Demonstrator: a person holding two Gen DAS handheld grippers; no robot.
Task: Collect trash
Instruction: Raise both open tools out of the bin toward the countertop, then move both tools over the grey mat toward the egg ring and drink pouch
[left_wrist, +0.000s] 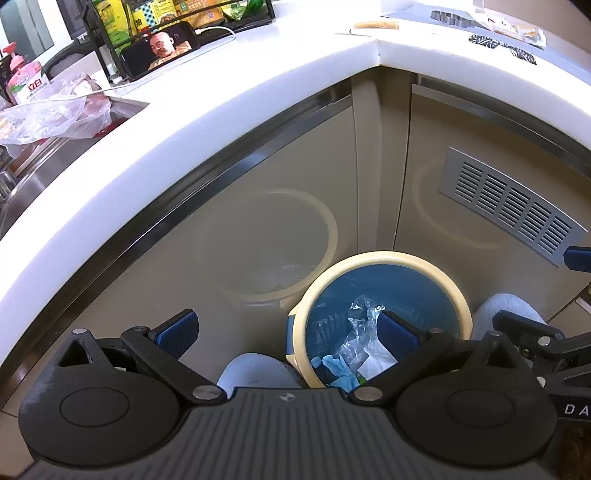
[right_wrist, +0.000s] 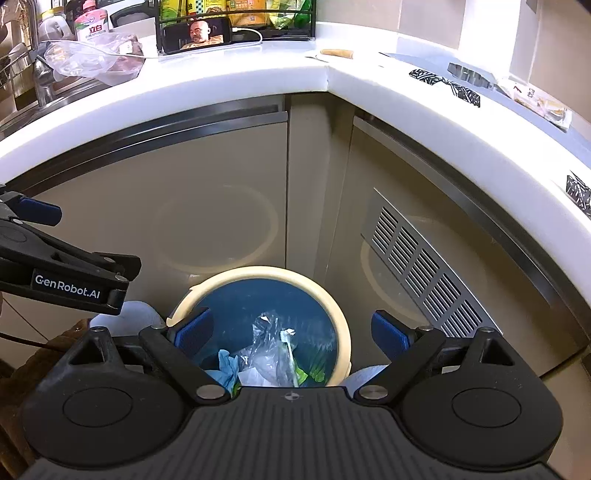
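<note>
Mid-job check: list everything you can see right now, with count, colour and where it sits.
Trash bin: one, cream rim, blue liner, on the floor at the cabinet corner.
Trash in bin: clear plastic, blue and green scraps, white paper; count unclear.
Countertop: one, white, wrapping the corner.
Cabinet doors: beige, below the countertop.
Vent grille: one, silver, on the right-hand door.
Phone: one, black, screen lit, propped against the rack.
Wire rack: one, black, holding yellow-green packages.
Plastic bag: one, clear, by the sink.
Pink-capped bottle: one, behind the bag.
Patterned wrappers: black-and-white, on the right counter.
Left claw: open, blue pads.
Right claw: open, above the bin.
</note>
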